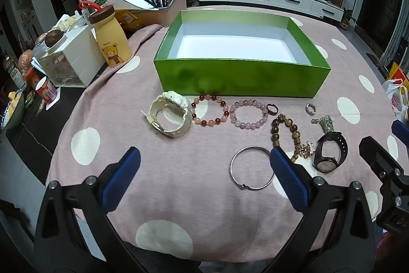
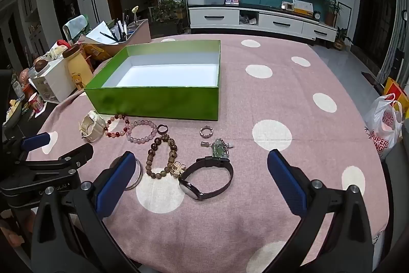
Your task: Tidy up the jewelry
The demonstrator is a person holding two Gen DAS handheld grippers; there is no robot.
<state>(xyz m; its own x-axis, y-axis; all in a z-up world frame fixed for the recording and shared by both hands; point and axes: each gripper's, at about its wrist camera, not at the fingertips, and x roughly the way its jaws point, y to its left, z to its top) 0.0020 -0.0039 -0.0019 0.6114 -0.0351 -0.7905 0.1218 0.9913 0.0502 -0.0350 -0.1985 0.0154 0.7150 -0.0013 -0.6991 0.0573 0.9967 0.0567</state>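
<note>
An empty green box (image 1: 240, 78) (image 2: 158, 101) with a white inside stands on the pink dotted cloth. In front of it lie a white watch (image 1: 168, 117) (image 2: 90, 128), a red-pink bead bracelet (image 1: 210, 109) (image 2: 116, 128), a lilac bead bracelet (image 1: 248, 114) (image 2: 141, 131), a dark ring (image 1: 272, 109), a sparkly ring (image 1: 311, 109) (image 2: 206, 131), a brown bead bracelet (image 1: 286, 134) (image 2: 162, 156), a silver bangle (image 1: 251, 167), a green pendant (image 2: 219, 147) and a black watch (image 1: 331, 155) (image 2: 207, 178). My left gripper (image 1: 204, 165) and right gripper (image 2: 202, 170) are open and empty, above the near cloth.
At the left stand a yellow bear bottle (image 1: 112, 40), a white drawer unit (image 1: 69, 65), a box of pens and papers (image 1: 153, 4) and snack items. A plastic bag (image 2: 383, 124) sits at the right edge. The table (image 2: 281, 94) drops off near me.
</note>
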